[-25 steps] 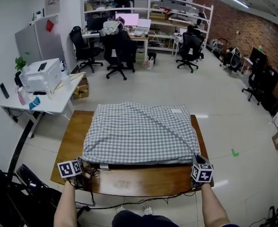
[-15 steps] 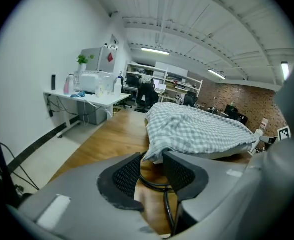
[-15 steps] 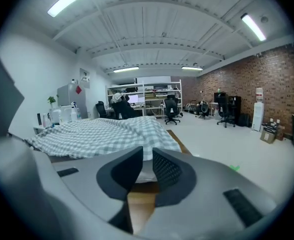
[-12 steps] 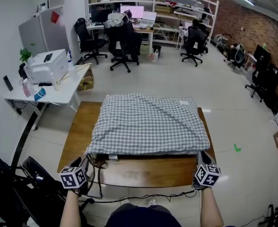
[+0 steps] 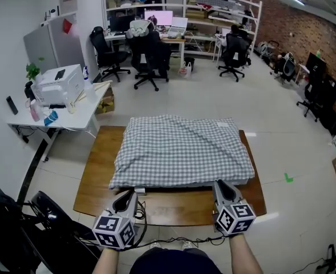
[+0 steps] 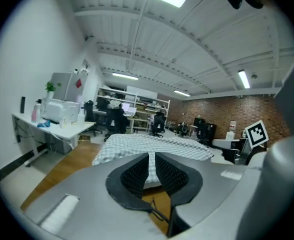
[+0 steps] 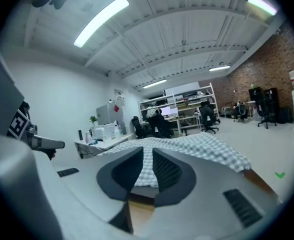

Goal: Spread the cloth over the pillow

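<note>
Just ahead of both sets of fingertips, the checked cloth [image 5: 182, 150] lies spread across the pillow [image 5: 179, 185], which shows only as a pale strip under the hem nearest me. Both rest on the wooden table [image 5: 94, 181].

My left gripper [image 5: 126, 195] hangs over bare wood, short of the cloth's near left corner. Its jaws are closing, with a slim gap between the pads and nothing in it. My right gripper [image 5: 222, 186] sits just short of the near right corner. Its pads also stand slightly apart and pinch nothing.

The only print I can make out is the black-and-white square pattern on each marker cube [image 5: 114, 231]. The red note [image 5: 68, 23] on the grey cabinet [image 5: 48, 44], far beyond my left fingertips, is too small to read.

A second ago my fingertips were right at the cloth's two near corners, and a long crease ran slantwise across the fabric. Since then both grippers have drawn back toward me and inward, clear of the hem, and the cloth looks flatter over the pillow.
</note>
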